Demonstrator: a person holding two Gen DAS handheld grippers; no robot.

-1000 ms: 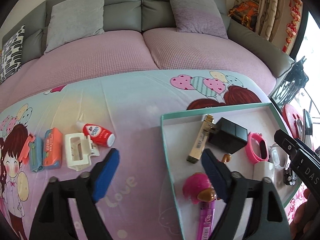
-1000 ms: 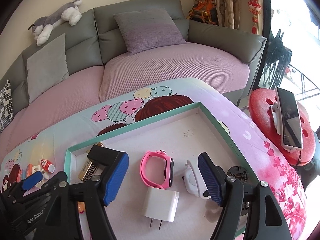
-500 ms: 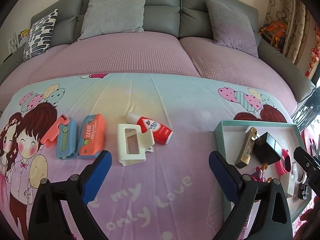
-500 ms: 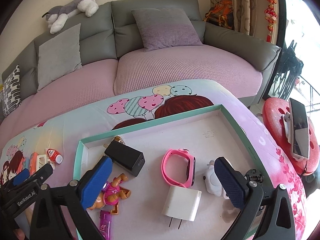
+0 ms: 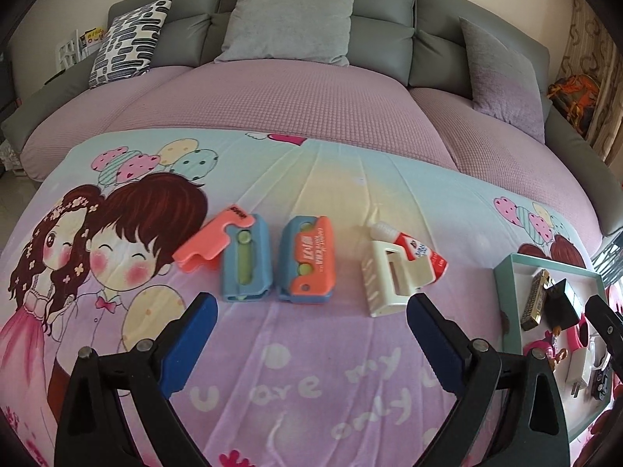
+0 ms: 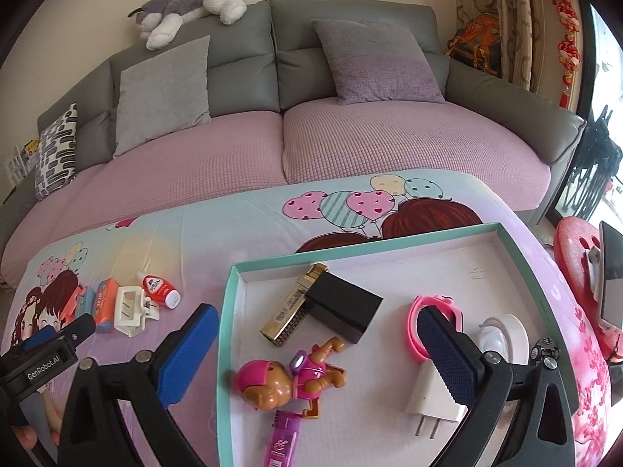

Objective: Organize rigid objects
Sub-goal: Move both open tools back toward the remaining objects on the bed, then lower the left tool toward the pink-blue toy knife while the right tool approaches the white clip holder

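1. While nothing sits between its pads, the left gripper point(image 5: 311, 334) hangs wide open over the printed cloth point(image 5: 311, 389), just short of the white clip point(image 5: 383, 288).
2. Right gripper point(image 6: 317, 350): jaws just opened fully, empty, above the teal tray point(image 6: 227, 330).
3. In the tray: toy figure point(image 6: 288, 377), black box point(image 6: 342, 309), pink watch point(image 6: 414, 330), white charger point(image 6: 428, 397).
4. Still on the cloth: orange-blue case point(image 5: 307, 268), blue case point(image 5: 245, 268), red bottle point(image 5: 422, 253).
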